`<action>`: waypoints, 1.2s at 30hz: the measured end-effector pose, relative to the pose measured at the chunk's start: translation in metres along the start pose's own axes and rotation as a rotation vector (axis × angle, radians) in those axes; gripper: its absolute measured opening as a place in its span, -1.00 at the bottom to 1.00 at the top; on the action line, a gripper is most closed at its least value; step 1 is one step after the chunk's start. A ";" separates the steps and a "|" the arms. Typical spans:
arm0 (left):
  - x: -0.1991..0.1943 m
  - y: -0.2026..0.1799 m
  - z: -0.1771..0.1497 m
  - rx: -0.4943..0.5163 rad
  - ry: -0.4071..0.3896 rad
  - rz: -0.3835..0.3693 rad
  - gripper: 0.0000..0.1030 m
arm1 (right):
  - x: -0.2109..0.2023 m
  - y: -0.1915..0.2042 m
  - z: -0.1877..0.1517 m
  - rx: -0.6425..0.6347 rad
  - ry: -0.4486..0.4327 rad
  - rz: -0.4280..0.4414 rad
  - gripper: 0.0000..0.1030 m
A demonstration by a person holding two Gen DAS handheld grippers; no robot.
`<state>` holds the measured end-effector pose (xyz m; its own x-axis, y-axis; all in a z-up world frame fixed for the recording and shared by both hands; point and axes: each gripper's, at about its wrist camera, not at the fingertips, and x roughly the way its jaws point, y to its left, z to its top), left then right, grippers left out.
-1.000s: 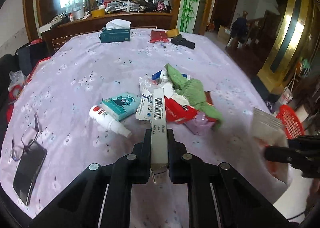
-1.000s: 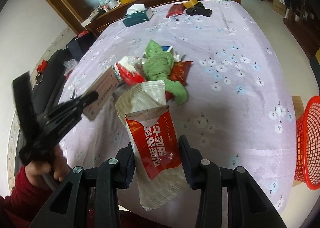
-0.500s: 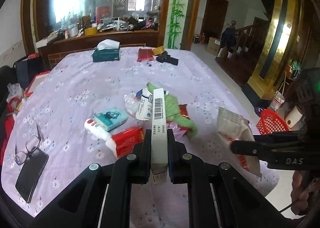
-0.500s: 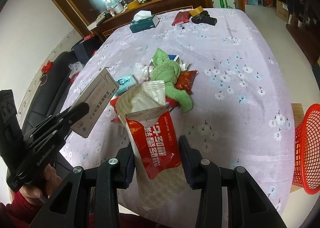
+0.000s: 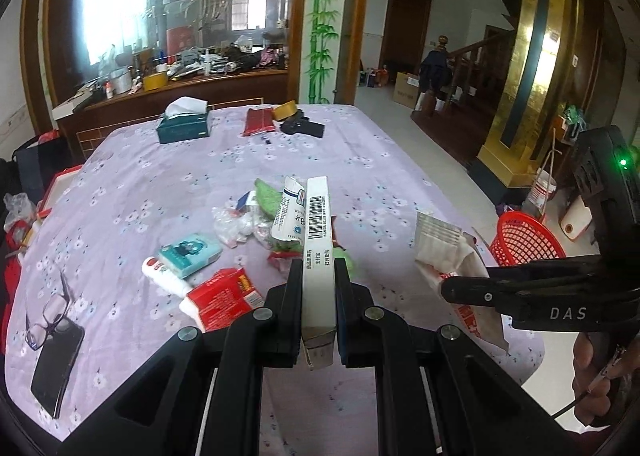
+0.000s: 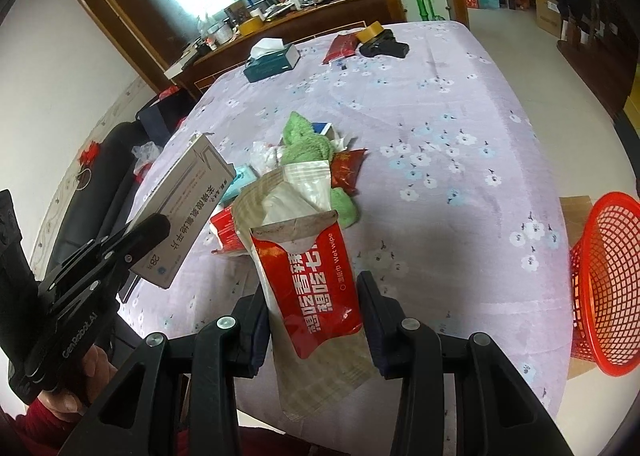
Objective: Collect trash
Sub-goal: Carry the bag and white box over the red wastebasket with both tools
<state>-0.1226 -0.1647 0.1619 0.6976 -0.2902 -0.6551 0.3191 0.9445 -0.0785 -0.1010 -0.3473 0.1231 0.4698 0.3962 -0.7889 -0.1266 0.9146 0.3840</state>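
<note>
The left gripper (image 5: 318,288) is clamped tight on a slim white medicine box (image 5: 317,240), held on edge with its barcode side up, clear of the table (image 5: 160,183) with its lilac flowered cloth. The right gripper (image 6: 314,304) is closed partway on a red wet-wipe pack (image 6: 312,280), whose torn top flap stands open, also lifted above the cloth. Between the two grippers and the far side of the table lies the remaining litter heap: a green cloth (image 6: 308,143), a crumpled white wrapper (image 5: 290,211), a clear plastic bag (image 5: 232,221), a dark red snack packet (image 6: 348,169) and a red carton (image 5: 224,298) at the near edge. Just left of the heap lie a teal tissue pack (image 5: 188,254) and a white tube with a red cap (image 5: 162,280), touching each other. Near the left edge, eyeglasses (image 5: 42,326) rest on a black phone (image 5: 56,364). At the far end sit a teal tissue box (image 5: 184,127), a red pouch (image 5: 259,121), a tape roll (image 5: 285,110) and a black object (image 5: 303,127). The red mesh basket (image 6: 604,280) stands on the floor off the table's right side, tilted, well apart from both held items.
</note>
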 end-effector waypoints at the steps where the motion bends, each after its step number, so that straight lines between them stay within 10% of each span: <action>1: 0.000 -0.002 0.001 0.004 0.000 -0.004 -0.75 | -0.002 -0.003 0.000 0.006 -0.001 -0.001 -0.15; 36: 0.063 -0.231 0.031 0.275 0.049 -0.424 -0.75 | -0.142 -0.214 -0.047 0.493 -0.194 -0.222 -0.15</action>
<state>-0.1324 -0.4059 0.1625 0.4415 -0.6252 -0.6436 0.7295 0.6677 -0.1483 -0.1818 -0.5957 0.1302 0.5962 0.1342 -0.7915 0.3938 0.8103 0.4340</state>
